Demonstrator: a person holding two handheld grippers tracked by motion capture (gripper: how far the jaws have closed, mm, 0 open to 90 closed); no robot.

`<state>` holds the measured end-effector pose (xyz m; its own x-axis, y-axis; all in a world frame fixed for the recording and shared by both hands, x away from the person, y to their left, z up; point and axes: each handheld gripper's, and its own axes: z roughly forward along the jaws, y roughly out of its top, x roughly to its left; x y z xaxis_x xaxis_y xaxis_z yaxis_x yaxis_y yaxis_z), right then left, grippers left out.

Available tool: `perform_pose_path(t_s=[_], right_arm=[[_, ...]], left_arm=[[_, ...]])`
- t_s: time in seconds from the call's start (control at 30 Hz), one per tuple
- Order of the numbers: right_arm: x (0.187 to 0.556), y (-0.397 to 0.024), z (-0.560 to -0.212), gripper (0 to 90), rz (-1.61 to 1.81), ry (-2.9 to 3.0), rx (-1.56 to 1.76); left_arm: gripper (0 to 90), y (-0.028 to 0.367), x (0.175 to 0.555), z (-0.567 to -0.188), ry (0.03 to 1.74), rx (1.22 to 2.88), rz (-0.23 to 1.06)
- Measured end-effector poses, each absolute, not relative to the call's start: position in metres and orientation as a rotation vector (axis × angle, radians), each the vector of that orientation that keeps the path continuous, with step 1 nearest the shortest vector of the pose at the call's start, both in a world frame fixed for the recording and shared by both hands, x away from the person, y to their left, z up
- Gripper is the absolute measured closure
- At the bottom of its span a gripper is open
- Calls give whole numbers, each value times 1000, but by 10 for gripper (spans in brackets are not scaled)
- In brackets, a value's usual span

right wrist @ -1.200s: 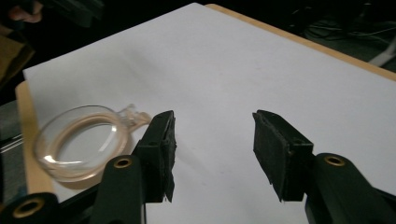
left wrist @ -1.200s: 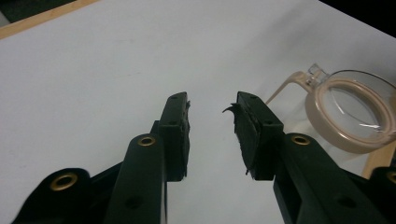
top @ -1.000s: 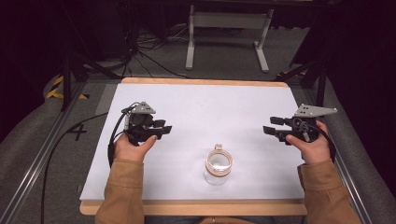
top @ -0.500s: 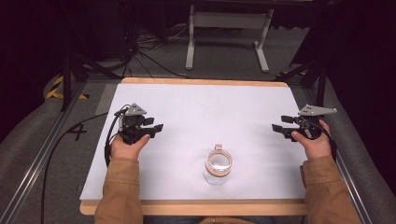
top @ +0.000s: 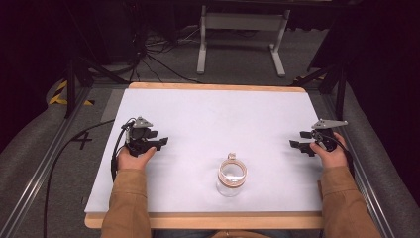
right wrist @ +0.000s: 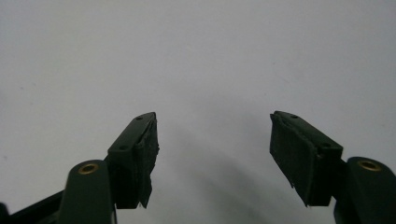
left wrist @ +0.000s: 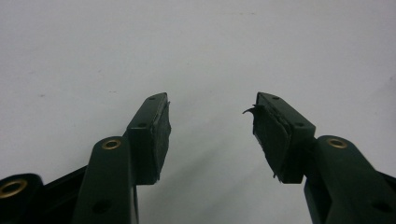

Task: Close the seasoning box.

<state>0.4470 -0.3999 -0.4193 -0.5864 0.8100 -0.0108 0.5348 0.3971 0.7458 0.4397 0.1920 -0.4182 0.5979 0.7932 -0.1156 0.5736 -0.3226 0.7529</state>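
A wide counter [top: 213, 114] with a flat white top and a pale wooden edge stands before the person, who sits at its near side with both forearms in tan sleeves resting on it. Close to the near edge, about midway between the two arms, stands a small clear glass jar [top: 231, 176] with a copper-coloured ring at its mouth and a little wire loop at the far side of the rim; it is upright and nothing touches it.

The left black two-jaw tool [top: 159, 143] sits in the left hand [top: 132, 157] towards the left side of the counter, its jaws pointing inward toward the middle. In the left gripper view that left tool [left wrist: 210, 126] has its jaws spread apart with only bare white surface between them; the pad [left wrist: 268, 135] on one jaw is frayed, with a curl of material peeling off its tip.

The right black two-jaw tool [top: 296, 145] is held in the right hand [top: 331, 154] near the right edge, a grey three-cornered plate on top, pointing inward as well. In the right gripper view the right tool [right wrist: 212, 140] is likewise spread wide, empty, over plain white.

Both tools are well apart from the jar, one on each side. Beyond the counter lie grey carpet, a tangle of dark cables [top: 148, 54] and a grey metal stand [top: 242, 34].
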Motion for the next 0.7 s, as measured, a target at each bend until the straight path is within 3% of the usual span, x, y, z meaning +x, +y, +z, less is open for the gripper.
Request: perform_pose_path(t_s=[0.7], right_arm=[[448,-394,-425,274,981,2334,1160]], left_arm=[[450,189,442,-422,1088,2058,352]])
